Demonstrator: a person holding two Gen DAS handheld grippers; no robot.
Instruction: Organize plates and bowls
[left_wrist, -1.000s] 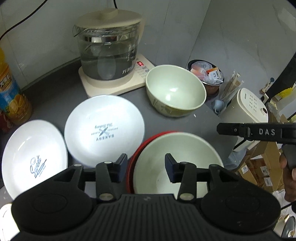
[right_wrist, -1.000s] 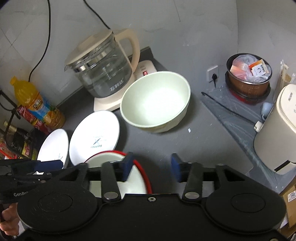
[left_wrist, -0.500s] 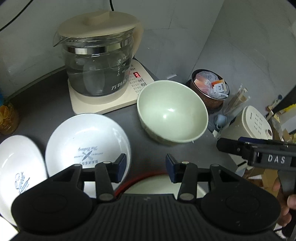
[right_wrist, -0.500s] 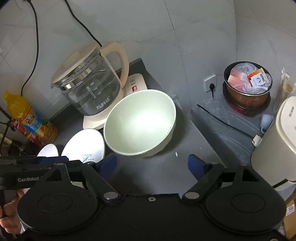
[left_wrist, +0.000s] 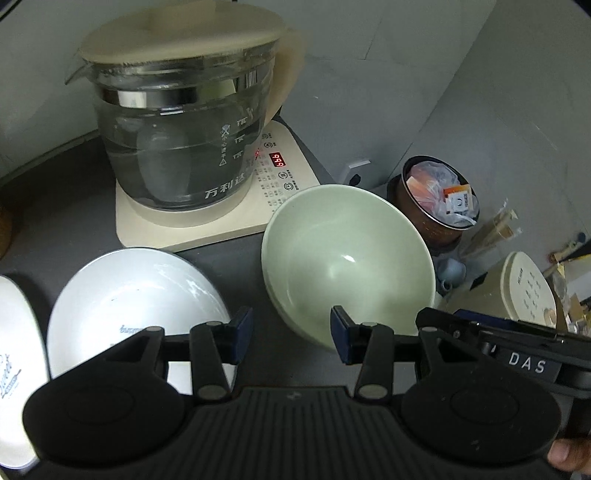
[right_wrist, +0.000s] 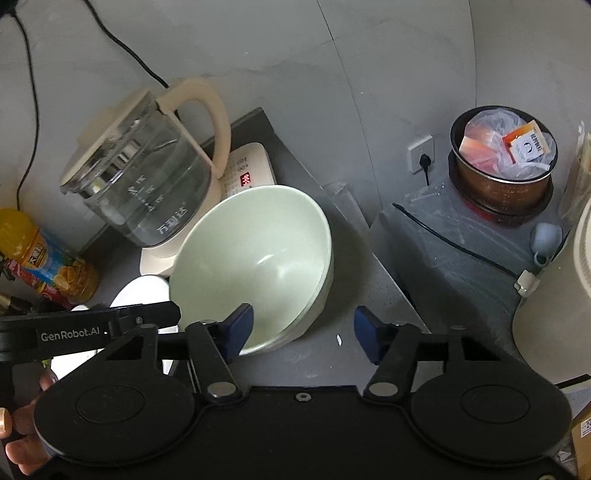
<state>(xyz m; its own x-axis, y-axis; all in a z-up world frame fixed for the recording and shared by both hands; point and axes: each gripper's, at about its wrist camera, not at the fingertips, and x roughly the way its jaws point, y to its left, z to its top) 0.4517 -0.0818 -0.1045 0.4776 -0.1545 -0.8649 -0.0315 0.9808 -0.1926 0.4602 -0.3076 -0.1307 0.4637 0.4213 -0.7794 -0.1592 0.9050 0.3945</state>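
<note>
left gripper: matte black body, ribbed top, blue finger pads, silver pivot screws
right gripper: black, smooth discs, blue pads, white "DAS" label

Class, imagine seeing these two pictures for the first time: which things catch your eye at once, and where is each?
The pale green bowl sits mid-counter, just ahead of both open grippers, left and right. Behind it a glass kettle stands on its cream base. White plates lie to the bowl's left.
</note>
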